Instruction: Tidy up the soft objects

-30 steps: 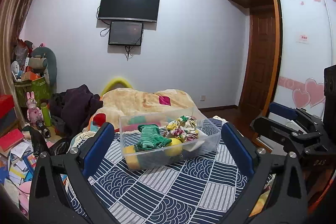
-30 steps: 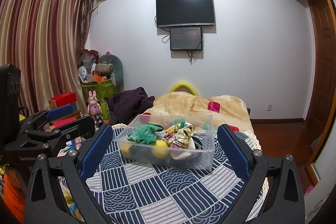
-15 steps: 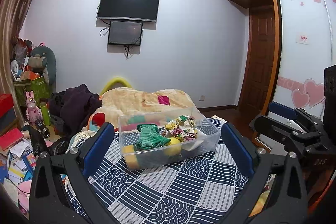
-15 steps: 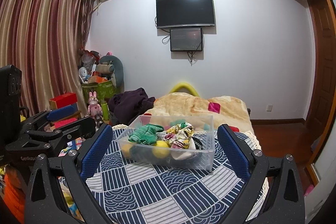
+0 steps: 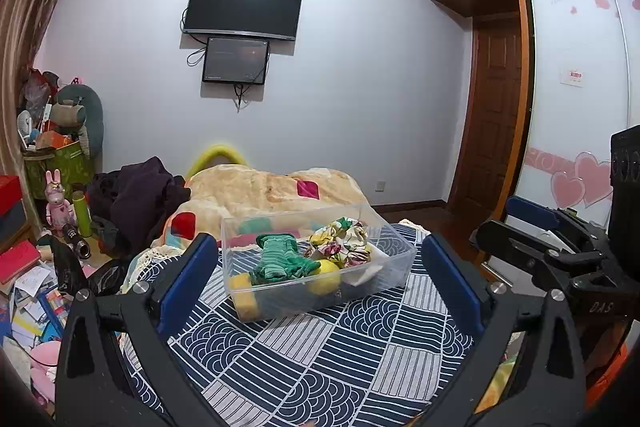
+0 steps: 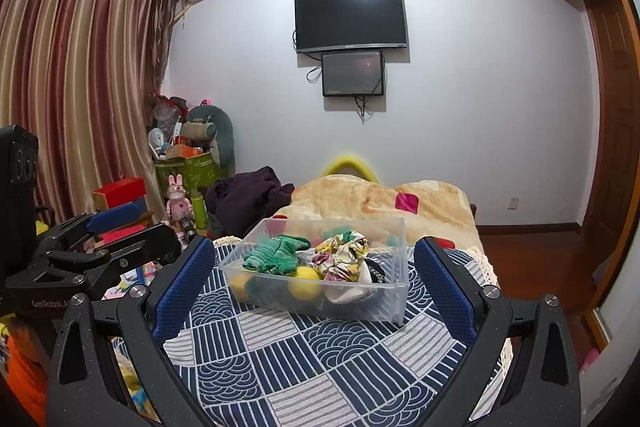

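Inside clear bin (image 5: 394,269): green cloth (image 5: 280,259), yellow ball (image 5: 326,277).

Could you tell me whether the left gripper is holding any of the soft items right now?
No, the left gripper is wide open and empty, short of the clear bin.

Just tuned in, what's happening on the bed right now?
Neither gripper holds anything. The left gripper and right gripper are both open, held short of the clear plastic bin on the patterned blue bedspread. The bin already contains soft things: a green knit piece, a floral cloth and a yellow ball. No grasp has begun yet.
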The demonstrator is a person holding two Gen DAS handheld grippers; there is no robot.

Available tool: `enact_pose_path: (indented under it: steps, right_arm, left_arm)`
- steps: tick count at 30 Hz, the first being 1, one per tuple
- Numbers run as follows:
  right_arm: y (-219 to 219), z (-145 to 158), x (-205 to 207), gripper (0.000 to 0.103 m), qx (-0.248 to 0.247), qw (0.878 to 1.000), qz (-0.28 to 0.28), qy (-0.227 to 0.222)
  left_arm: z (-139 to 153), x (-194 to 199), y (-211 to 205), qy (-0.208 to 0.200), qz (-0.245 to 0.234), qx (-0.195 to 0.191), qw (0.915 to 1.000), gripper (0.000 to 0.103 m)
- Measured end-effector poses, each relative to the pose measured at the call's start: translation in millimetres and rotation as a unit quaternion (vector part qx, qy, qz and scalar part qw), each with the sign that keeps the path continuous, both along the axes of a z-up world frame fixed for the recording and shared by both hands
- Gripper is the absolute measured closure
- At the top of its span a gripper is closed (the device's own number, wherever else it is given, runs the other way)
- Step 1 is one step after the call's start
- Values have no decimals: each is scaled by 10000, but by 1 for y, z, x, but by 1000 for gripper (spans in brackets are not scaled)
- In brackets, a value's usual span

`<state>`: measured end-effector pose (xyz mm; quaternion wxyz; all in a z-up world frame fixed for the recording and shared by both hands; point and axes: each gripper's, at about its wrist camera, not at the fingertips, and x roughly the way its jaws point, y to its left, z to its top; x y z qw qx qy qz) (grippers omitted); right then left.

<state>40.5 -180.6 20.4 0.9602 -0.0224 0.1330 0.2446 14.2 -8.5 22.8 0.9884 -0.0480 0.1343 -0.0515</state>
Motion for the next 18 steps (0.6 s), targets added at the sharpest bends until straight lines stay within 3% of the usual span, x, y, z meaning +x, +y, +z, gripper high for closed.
enact_pose_path:
  steps: [18]
  right_arm:
    - [2,-4,6,2,-28,9998,-37,183]
  left_arm:
    - [-1,1,2,56,46,-46,10000,0]
